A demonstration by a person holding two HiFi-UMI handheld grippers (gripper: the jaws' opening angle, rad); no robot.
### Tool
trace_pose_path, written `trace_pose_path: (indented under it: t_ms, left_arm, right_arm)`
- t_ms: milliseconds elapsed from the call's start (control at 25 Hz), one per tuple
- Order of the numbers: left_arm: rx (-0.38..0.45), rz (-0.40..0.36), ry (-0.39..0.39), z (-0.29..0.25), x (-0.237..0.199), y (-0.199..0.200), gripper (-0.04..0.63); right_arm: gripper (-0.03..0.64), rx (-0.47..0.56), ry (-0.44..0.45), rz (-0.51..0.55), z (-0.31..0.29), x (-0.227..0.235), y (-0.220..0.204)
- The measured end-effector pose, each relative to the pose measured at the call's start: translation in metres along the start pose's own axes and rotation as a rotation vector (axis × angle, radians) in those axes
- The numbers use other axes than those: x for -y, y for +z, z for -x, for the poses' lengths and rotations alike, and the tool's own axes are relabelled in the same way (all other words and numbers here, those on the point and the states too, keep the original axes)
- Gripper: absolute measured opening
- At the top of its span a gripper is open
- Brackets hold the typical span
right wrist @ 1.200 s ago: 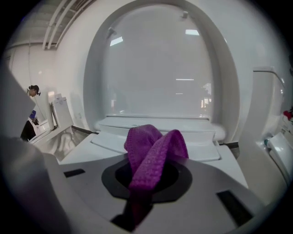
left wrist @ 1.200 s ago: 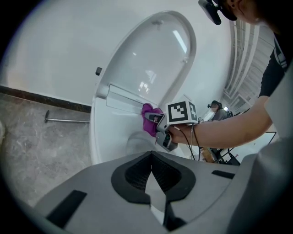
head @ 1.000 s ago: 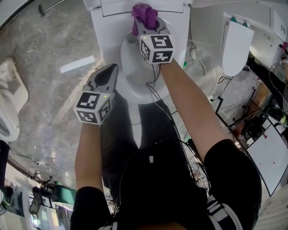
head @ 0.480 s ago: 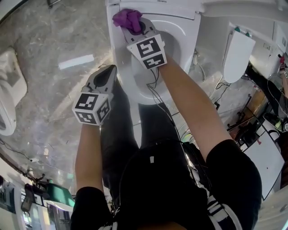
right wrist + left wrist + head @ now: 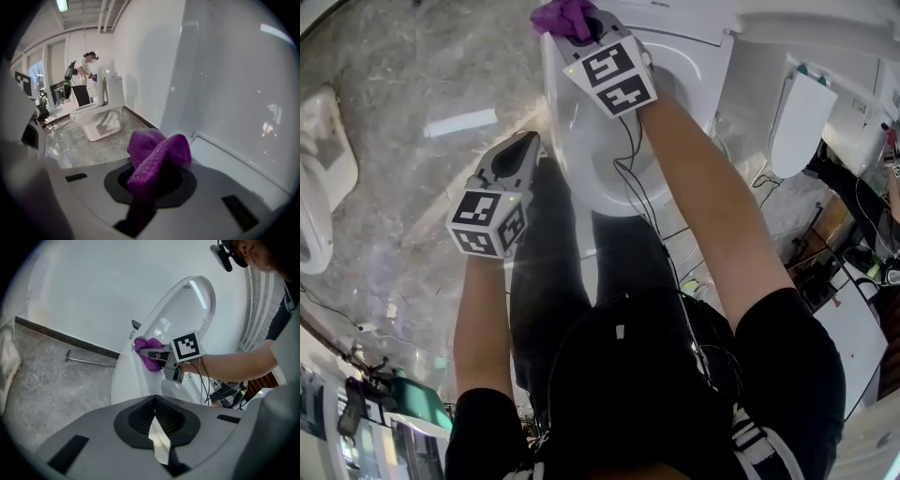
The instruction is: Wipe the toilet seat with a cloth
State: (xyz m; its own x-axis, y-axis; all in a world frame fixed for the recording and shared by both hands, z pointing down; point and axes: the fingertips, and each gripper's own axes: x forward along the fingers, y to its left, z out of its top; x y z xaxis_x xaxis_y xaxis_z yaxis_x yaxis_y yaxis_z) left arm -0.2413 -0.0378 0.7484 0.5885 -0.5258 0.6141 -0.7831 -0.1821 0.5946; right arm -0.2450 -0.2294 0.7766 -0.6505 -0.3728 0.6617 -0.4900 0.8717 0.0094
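Up ahead, the right gripper [image 5: 584, 26] was clamped on a bunched purple cloth [image 5: 562, 15]. The cloth poked out beyond the gripper's tips at the far left bend of the toilet seat [image 5: 567, 141], close under the white tank [image 5: 684, 23]. Behind that gripper the seat's left edge curved back toward the person, and the right side of the rim ran off to its right, partly under the forearm [image 5: 694, 159]. The left gripper [image 5: 525, 142] was pressed fully shut with nothing in it, hanging just off the left edge of the bowl [image 5: 605, 178]. To its left the grey stone floor [image 5: 403, 216] lay open as far as another white toilet [image 5: 317, 206]. Compared with a second earlier, the right gripper had rolled and carried the cloth from the middle of the seat's back across to that left corner. The left gripper had kept shut beside the bowl.
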Motion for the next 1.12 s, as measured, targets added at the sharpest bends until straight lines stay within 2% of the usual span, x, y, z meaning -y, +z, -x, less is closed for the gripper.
trace_pose_path:
  t_ms: [80,200,320,480,600,800,960,1120]
  left_arm:
    - [0.003,0.01,0.005,0.003,-0.003,-0.001,0.009]
    - [0.01,0.015,0.008,0.004,-0.003,-0.001,0.009]
    - [0.014,0.011,0.01,0.004,-0.002,-0.002,0.009]
    - [0.024,0.022,0.016,0.006,0.0,-0.003,0.009]
    - [0.034,0.031,0.024,0.008,0.0,-0.004,0.009]
    - [0.045,0.026,0.046,0.01,0.008,-0.016,0.009]
    - [0.066,0.065,0.077,0.01,0.022,-0.035,0.009]
    - [0.102,0.114,0.125,0.013,0.036,-0.056,0.009]
  right_arm:
    - [0.049,-0.004,0.063,0.024,0.002,-0.006,-0.001]
    - [0.049,-0.014,0.157,0.155,0.006,-0.02,-0.006]
    - [0.049,-0.014,0.213,0.217,0.011,-0.035,-0.011]
    - [0.049,-0.017,0.305,0.227,0.023,-0.056,-0.021]
    - [0.049,-0.016,0.37,0.192,0.035,-0.073,-0.035]
    - [0.049,0.024,0.396,0.139,0.057,-0.094,-0.055]
    - [0.049,0.048,0.452,0.133,0.076,-0.115,-0.069]
    - [0.049,0.063,0.532,0.205,0.094,-0.142,-0.082]
